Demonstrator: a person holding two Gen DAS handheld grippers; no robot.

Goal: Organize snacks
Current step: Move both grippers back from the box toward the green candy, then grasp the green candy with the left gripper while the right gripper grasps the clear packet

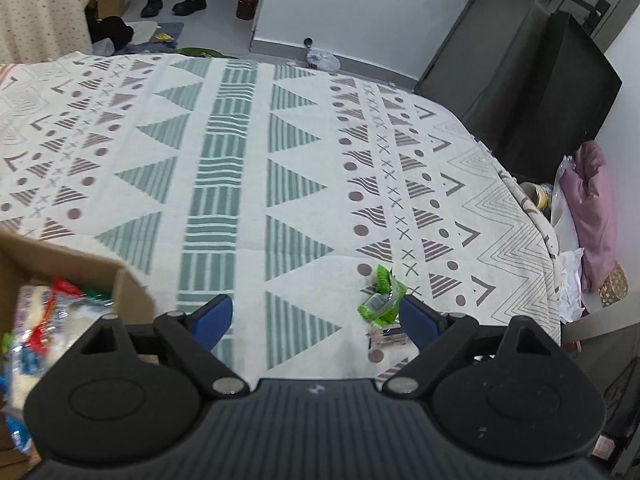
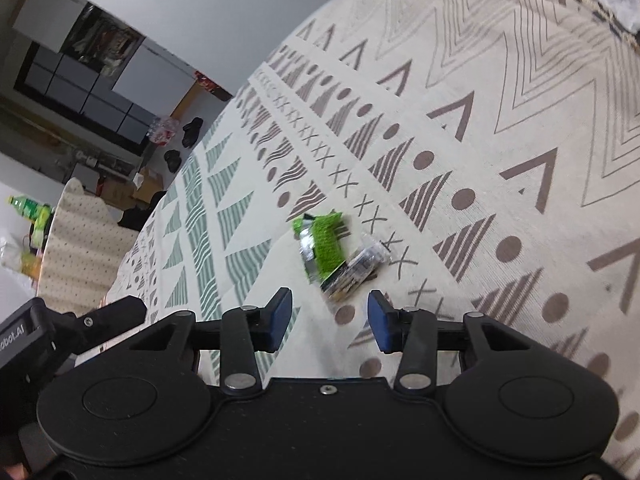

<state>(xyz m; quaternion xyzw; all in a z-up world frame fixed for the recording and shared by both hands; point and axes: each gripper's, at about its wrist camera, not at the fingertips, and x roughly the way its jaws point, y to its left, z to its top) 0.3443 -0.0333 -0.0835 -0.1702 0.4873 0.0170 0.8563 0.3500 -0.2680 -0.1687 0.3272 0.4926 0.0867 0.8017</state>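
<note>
— What shows only from the left wrist?
— A cardboard box point(image 1: 132, 292) of snacks. Left tongs point(image 1: 316, 316) gape wide, empty.
— And the green packet point(image 2: 322, 246)?
— On the patterned cloth point(image 2: 500, 140), just ahead of the right tongs point(image 2: 329, 316), also parted, empty.

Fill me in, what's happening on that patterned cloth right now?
A person is tidying snacks with two handheld grippers. Both the left gripper and right gripper are open and empty. Two packets remain on the tablecloth: a green snack packet and a dark snack packet touching it. The right gripper points toward them. A cardboard box beside the left gripper already holds other snacks.
</note>
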